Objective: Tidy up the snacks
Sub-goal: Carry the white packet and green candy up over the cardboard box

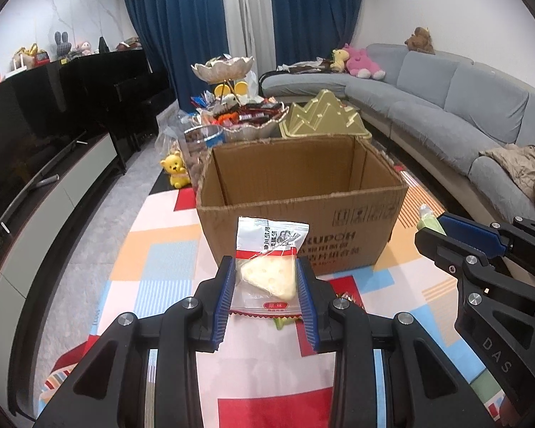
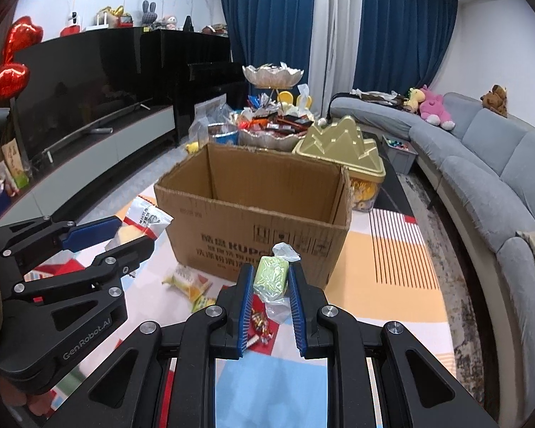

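An open cardboard box (image 1: 303,210) (image 2: 253,214) stands on the colourful tabletop, just ahead of both grippers. My left gripper (image 1: 265,267) (image 2: 125,235) is shut on a clear-and-white packet with a pale wedge-shaped cheese snack (image 1: 269,267) (image 2: 142,221), held in front of the box's near wall. My right gripper (image 2: 270,278) (image 1: 429,230) is shut on a green snack in clear wrap (image 2: 271,276) (image 1: 426,221), also held before the box, to the right of the left one. Several loose snacks (image 2: 192,285) lie on the tabletop under the grippers.
Behind the box stand a tiered dish piled with snacks (image 1: 246,114) (image 2: 271,125) and a gold mountain-shaped lid on a container (image 1: 324,114) (image 2: 342,146). A yellow bear figure (image 1: 176,173) sits left of the box. A grey sofa (image 1: 446,107) curves on the right, a TV cabinet (image 1: 53,178) on the left.
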Available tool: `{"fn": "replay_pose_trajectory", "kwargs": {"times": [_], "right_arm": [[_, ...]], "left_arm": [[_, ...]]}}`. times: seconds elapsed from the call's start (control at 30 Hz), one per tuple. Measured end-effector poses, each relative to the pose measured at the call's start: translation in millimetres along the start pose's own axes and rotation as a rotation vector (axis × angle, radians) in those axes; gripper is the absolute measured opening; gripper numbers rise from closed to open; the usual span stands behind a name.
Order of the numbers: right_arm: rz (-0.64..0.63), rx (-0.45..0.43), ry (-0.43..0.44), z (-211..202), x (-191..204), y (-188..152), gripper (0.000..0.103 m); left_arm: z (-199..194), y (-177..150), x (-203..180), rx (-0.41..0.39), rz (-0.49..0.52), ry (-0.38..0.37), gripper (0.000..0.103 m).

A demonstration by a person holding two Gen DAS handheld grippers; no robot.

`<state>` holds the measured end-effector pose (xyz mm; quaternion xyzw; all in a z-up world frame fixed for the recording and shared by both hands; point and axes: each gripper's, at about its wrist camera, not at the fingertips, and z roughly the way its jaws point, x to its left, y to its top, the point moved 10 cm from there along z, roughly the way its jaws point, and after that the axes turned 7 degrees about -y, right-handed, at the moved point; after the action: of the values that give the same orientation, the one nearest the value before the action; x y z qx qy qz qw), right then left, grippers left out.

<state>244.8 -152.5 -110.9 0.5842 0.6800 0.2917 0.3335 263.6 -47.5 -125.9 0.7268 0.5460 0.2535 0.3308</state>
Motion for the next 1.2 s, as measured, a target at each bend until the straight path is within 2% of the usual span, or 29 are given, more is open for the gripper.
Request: {"fn": "replay_pose_trajectory", "kwargs": {"times": [0.67, 1.2], "right_arm": [[0.005, -0.073, -0.012, -7, -7, 50, 0.021], [0.021, -0.098, -0.024, 12, -21, 88, 0.021]], "left_arm": [[-4, 55, 2, -0.068, 0.022, 0.002, 0.034], [15, 101, 2, -0.098, 0.043, -0.005, 0.034]]}}
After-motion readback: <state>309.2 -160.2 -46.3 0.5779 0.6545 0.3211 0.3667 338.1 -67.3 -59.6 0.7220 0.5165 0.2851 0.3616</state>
